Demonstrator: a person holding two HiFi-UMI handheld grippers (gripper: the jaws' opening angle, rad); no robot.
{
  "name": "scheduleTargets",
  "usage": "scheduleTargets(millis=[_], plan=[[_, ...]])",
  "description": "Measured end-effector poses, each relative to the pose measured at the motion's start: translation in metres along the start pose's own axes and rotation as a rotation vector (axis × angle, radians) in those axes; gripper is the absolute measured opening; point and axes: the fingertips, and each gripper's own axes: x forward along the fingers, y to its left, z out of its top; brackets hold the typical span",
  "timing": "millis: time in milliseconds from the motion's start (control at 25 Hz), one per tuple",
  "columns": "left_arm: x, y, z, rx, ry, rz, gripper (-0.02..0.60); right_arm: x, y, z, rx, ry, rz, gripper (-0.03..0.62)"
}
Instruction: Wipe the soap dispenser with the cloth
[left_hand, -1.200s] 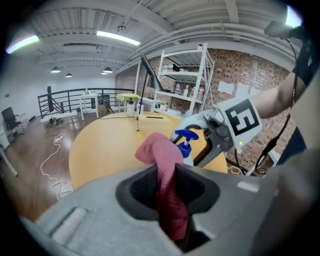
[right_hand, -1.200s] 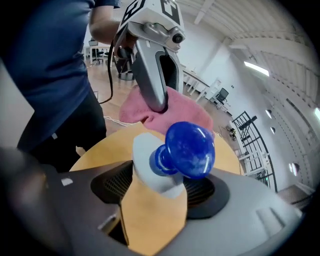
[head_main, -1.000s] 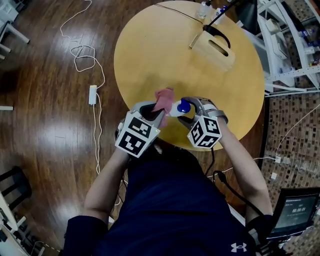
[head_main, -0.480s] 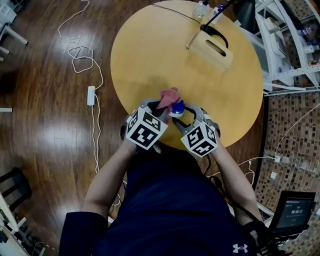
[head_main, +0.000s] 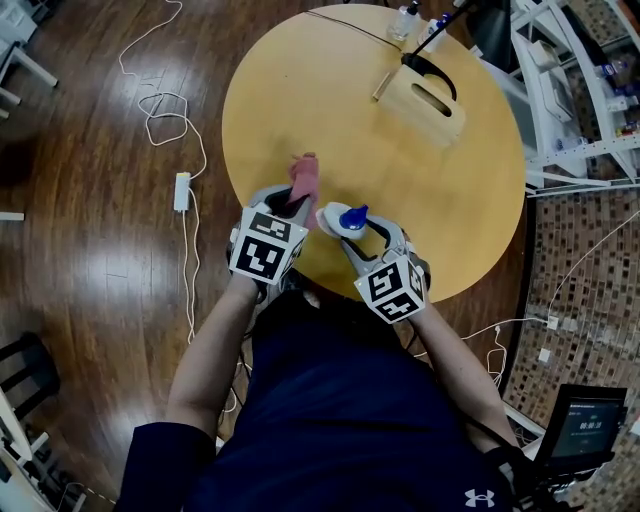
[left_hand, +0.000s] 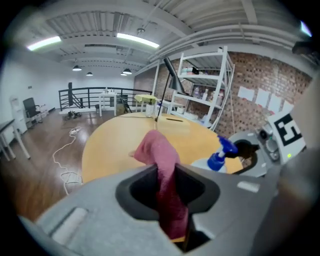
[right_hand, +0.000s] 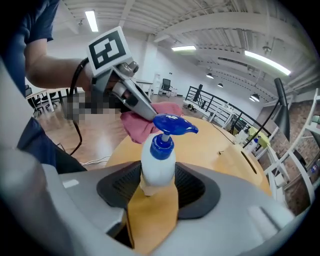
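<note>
The white soap dispenser (head_main: 338, 221) with its blue pump (right_hand: 173, 125) stands between the jaws of my right gripper (head_main: 347, 234) near the round table's front edge. These jaws have just been closing, and their pads now press on the bottle's sides (right_hand: 158, 162). My left gripper (head_main: 296, 206) is shut on the pink cloth (head_main: 303, 177), which sticks out past the jaws (left_hand: 156, 150). In the head view the cloth hangs a little to the left of the dispenser, apart from it. From the left gripper view the dispenser (left_hand: 214, 161) shows at right.
A wooden box (head_main: 428, 102) with a slot lies at the far side of the round table (head_main: 300, 90). Small bottles (head_main: 407, 18) stand at the back edge. White shelving (head_main: 570, 90) is at right. Cables and a power strip (head_main: 184, 190) lie on the floor at left.
The left gripper has carried the cloth off the dispenser to the left. The right gripper has rolled with the dispenser between its jaws and drawn slightly nearer the table edge.
</note>
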Motion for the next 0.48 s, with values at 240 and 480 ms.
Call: scheduleTargets(millis=[240,480], plan=[[0.006,-0.071,0.011,0.088,0.005,-0.241,0.087,-0.001,-0.002,-0.001,-0.020,0.013,-0.016,0.219],[0.028,-0.038,0.014,0.078,0.094,-0.241,0.094,0.002,-0.005,0.000,-0.020,0.010,-0.055,0.216]])
